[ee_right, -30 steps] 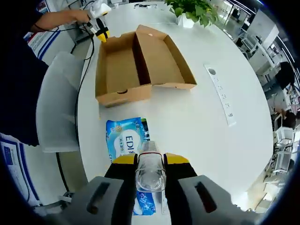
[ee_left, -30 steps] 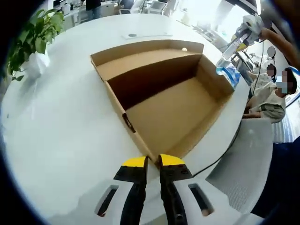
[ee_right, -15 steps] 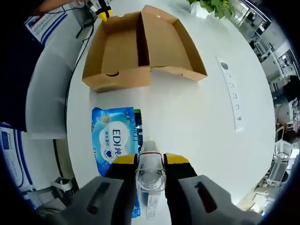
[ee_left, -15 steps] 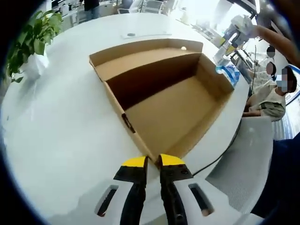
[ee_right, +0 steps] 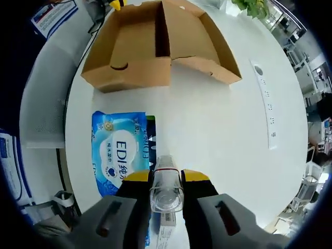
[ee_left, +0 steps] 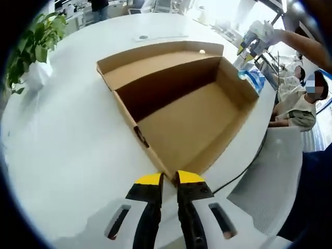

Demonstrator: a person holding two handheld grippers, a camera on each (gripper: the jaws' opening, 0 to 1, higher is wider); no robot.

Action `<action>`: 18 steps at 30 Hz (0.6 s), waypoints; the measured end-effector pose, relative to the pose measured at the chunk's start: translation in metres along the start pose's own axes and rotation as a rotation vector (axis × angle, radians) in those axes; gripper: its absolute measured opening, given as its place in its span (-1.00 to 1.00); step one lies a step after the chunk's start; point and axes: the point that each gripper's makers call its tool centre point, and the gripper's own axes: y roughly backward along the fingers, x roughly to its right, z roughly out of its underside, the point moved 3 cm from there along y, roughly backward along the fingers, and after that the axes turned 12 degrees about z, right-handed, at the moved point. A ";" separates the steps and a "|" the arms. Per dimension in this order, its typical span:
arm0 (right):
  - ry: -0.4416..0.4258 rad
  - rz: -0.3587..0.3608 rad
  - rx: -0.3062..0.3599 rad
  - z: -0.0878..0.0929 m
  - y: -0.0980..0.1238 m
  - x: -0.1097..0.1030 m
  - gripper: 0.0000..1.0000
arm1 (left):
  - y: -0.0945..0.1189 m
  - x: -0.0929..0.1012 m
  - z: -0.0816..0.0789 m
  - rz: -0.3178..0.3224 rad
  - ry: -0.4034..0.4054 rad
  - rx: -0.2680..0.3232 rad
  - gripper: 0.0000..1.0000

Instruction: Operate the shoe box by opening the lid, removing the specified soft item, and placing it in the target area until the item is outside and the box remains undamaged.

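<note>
Right gripper (ee_right: 166,176), perhaps gripping a clear bottle (ee_right: 166,185), over wipes pack (ee_right: 120,151).

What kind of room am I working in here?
Probably an open office or meeting area: a large round white table with a power strip on it, a potted plant, and a chair alongside.

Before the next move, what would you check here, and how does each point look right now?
1. Brown cardboard shoe box lid open: ok.
2. Box interior emptied: ok, bare cardboard floor shows in the left gripper view.
3. Blue wet-wipes pack outside the box, on the round white table: ok.
4. Box undamaged: ok, walls look straight, no tears visible.
5. Left gripper clamped on the box corner: ok.
6. Right gripper free of the pack: not ok, jaws grip a clear plastic tab.
</note>
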 end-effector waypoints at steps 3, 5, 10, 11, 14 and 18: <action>0.007 0.004 -0.004 0.001 -0.002 0.001 -0.62 | 0.000 0.000 0.000 0.002 -0.005 -0.005 -0.86; 0.007 0.004 -0.005 0.001 -0.003 0.001 -0.62 | 0.000 0.000 0.000 0.003 -0.002 -0.005 -0.86; -0.002 -0.007 -0.014 0.003 -0.007 -0.001 -0.62 | 0.000 0.000 0.000 0.004 -0.004 -0.006 -0.86; 0.001 -0.003 -0.022 0.004 -0.007 0.000 -0.62 | 0.000 0.000 0.000 0.005 -0.002 -0.004 -0.86; -0.008 -0.004 -0.022 0.004 -0.008 -0.001 -0.62 | 0.000 -0.001 0.000 0.007 0.002 -0.003 -0.86; -0.017 -0.003 -0.019 0.003 -0.008 0.000 -0.62 | 0.000 0.000 0.000 0.008 -0.004 -0.007 -0.86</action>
